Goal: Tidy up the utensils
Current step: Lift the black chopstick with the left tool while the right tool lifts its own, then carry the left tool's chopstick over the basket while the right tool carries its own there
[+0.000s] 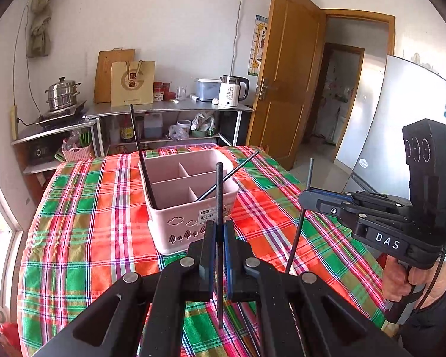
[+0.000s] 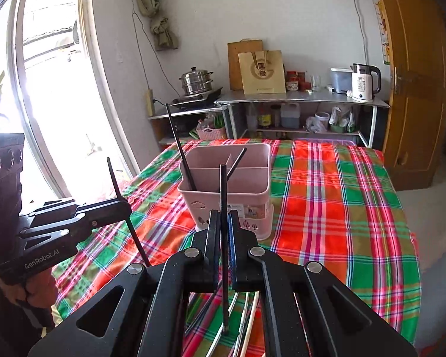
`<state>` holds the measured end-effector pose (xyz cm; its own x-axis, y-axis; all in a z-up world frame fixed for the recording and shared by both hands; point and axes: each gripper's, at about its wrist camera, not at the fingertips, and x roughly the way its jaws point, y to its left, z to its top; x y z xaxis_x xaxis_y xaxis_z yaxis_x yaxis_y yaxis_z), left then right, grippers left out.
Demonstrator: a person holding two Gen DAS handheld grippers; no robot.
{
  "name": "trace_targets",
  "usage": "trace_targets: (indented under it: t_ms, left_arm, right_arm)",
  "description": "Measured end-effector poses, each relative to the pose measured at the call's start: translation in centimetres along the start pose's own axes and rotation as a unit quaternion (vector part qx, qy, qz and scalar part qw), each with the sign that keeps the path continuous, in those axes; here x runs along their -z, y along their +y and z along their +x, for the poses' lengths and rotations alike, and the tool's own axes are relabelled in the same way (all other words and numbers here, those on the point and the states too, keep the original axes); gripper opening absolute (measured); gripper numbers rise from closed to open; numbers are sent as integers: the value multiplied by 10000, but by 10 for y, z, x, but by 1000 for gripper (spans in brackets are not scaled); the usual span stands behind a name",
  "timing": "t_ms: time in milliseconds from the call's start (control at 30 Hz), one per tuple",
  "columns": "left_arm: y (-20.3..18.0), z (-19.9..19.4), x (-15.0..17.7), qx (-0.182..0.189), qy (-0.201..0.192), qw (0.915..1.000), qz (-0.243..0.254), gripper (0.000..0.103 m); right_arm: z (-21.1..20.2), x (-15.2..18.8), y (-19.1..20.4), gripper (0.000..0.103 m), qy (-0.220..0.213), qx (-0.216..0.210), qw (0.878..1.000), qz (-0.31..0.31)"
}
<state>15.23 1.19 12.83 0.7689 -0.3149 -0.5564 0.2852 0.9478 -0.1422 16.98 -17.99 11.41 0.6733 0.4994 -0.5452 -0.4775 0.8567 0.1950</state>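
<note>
Both wrist views look forward and slightly down from close above the bench [image 1: 74, 238], sharing the pink basket [image 1: 190, 208] [image 2: 229, 196] ahead.

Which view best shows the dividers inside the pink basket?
The left wrist view: it looks down into the pink basket, showing several compartments and both chopsticks inside. The right wrist view sees the basket lower, with only part of the dividers visible.

Basket label [image 1: 208, 214] print illegible

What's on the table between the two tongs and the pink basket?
Nothing but the checked tablecloth. Both wrist views show it bare between the left tongs, the right tongs and the pink basket. Each tongs grips a black chopstick.
</note>
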Motion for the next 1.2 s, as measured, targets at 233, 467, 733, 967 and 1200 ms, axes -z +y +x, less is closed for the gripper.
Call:
trace_targets:
  t_ms: [233,467,733,967,1200]
  left_arm:
    - [1,-11,0,53,-12,10000,-32,4]
    - [4,-17,-1,58,-42,9999,-75,4]
    - [8,-20,-11,41,-38,9999,-91,4]
    - [14,-19,-41,-5,-89,9999,-130,4]
    - [26,-18,-79,-119,-279,9993,-198,4]
  right_arm:
    - [-9,0,3,5,-95,-36,9999,-55]
    - [-16,-2,6,5,-168,-29,9998,-97]
    - [-19,-9,7,5,-274,-41,9995,-130]
    - [-16,-26,9,5,-409,-114,9990,-146]
    - [-10,-59,11,5,-650,-187,9976,-142]
